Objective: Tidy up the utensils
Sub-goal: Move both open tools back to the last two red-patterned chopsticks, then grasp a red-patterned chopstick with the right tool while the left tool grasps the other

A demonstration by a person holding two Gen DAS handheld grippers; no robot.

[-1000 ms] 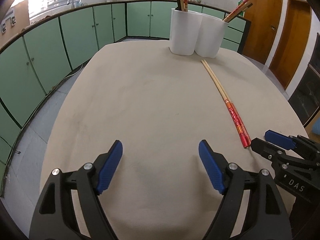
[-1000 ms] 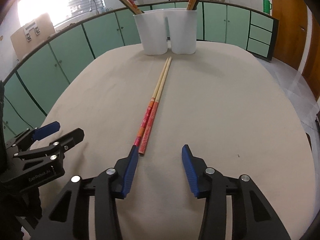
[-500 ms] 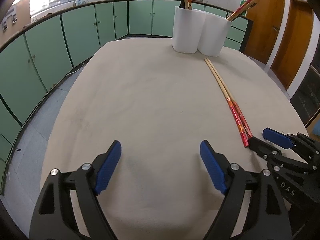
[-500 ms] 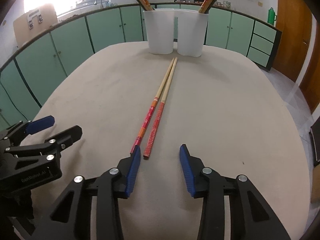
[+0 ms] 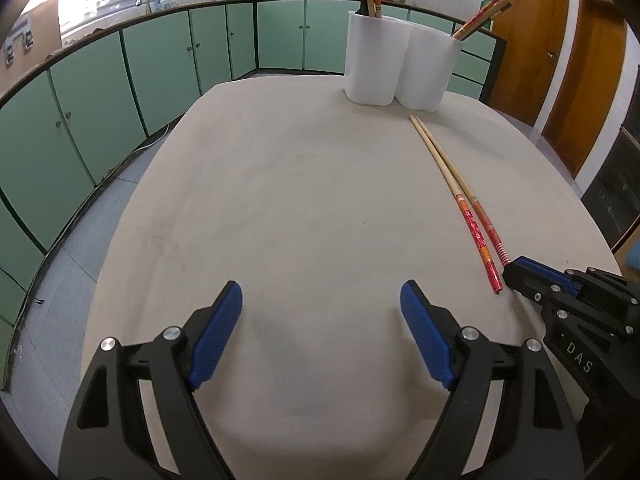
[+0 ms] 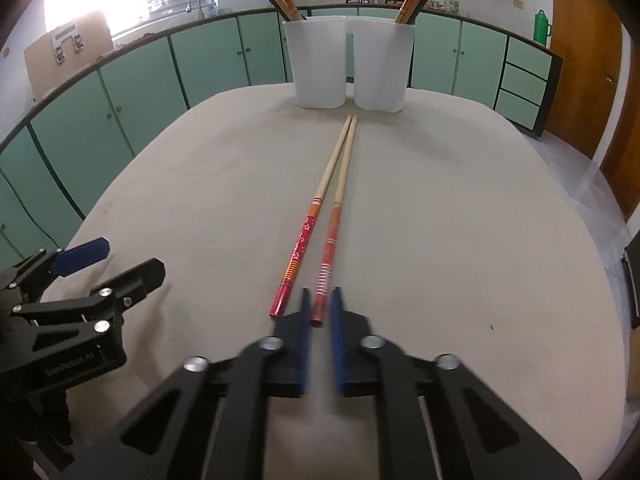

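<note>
While the left gripper (image 5: 322, 340) just hangs over bare tablecloth (image 5: 300, 208) with its jaws wide apart and nothing between them, all the action is off to its right. From the left wrist view you can see two chopsticks (image 5: 472, 216) lying on the cloth side by side, pale tips pointing toward the white holder (image 5: 396, 68) at the far edge, red ends toward the camera. That holder has two joined cups, each already with a few chopsticks sticking up out of it. The right gripper (image 5: 520, 276) pokes in from the right edge, its tip right at the red end of the nearer-to-it stick.

Right wrist view is clearer on that. The right gripper (image 6: 320, 312) is blurry but its blue pads are pulled in together around the red end of the right-hand chopstick (image 6: 332, 236), so it's clamped on that one. The left-hand chopstick (image 6: 304, 240) lies free just beside the left pad. Both sticks fan slightly apart at the red ends and nearly meet at the tips, just short of the holder (image 6: 348, 64). The left gripper (image 6: 108, 264) sits off to the left, spread open, well apart from the sticks.
</note>
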